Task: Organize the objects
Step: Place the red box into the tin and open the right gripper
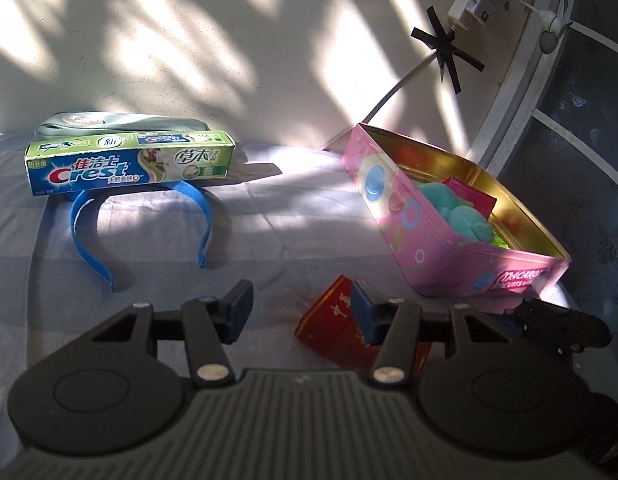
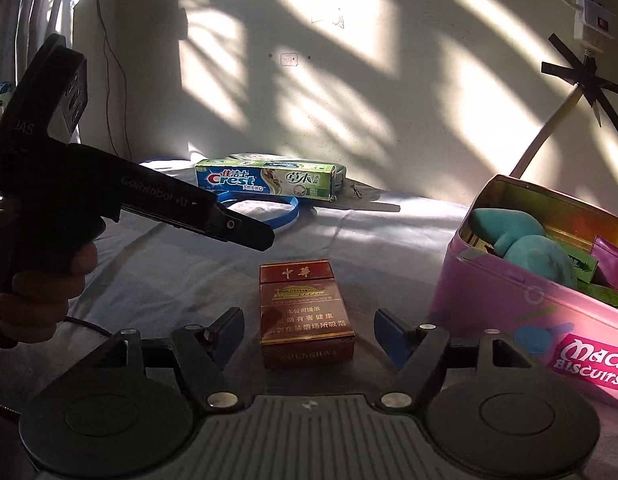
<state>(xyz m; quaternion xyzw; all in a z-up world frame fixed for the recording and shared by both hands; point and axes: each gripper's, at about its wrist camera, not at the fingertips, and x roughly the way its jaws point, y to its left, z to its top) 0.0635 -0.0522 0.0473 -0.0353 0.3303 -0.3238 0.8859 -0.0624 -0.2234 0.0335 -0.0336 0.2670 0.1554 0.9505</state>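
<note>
The pink biscuit tin (image 2: 521, 300) sits open at the bed's right edge, holding a teal plush (image 2: 525, 248), a magenta packet (image 2: 613, 256) and green items. My right gripper (image 2: 309, 334) is wide open around the red cigarette pack (image 2: 307, 312), pads clear. My left gripper (image 1: 301, 308) is half open and empty. Only the right view shows my hand (image 2: 45, 292).

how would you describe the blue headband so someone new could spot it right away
Start at the striped bedsheet below the sunlit wall, then find the green Crest toothpaste box at the far side. The blue headband lies partly under that box, open ends toward the camera; it is the only thin, curved plastic band there.
</note>
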